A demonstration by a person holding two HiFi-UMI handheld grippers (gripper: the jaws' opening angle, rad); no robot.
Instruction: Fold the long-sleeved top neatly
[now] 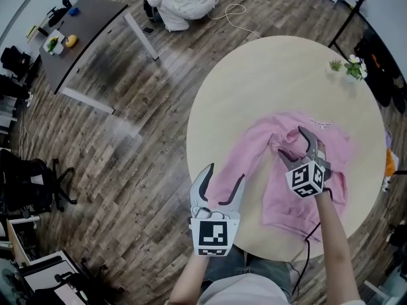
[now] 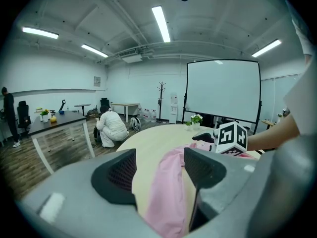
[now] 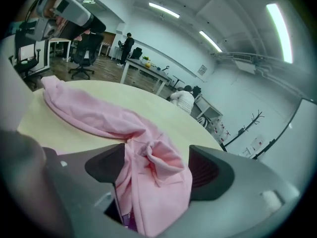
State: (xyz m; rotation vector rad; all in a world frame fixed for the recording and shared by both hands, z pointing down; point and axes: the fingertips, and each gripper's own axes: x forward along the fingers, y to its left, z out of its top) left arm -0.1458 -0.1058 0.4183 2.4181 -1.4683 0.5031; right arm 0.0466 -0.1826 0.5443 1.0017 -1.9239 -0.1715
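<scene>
A pink long-sleeved top [image 1: 280,199] lies spread and rumpled on the round beige table [image 1: 254,88]. One sleeve [image 1: 238,154] runs down toward the table's near-left edge. My left gripper [image 1: 226,172] hovers open over that sleeve's end; in the left gripper view the pink sleeve [image 2: 168,192] passes between the spread jaws, and no pad presses on it. My right gripper [image 1: 291,143] stands over the middle of the top, jaws wide open. A bunched fold of pink cloth [image 3: 158,167] sits between the jaws, loose and not pinched.
A small potted plant [image 1: 348,67] stands at the table's far right. An orange item [image 1: 390,162] shows past the right rim. A person [image 1: 181,2] crouches on the wood floor beyond the table, next to a grey desk [image 1: 82,30]. A black office chair [image 1: 25,183] stands at left.
</scene>
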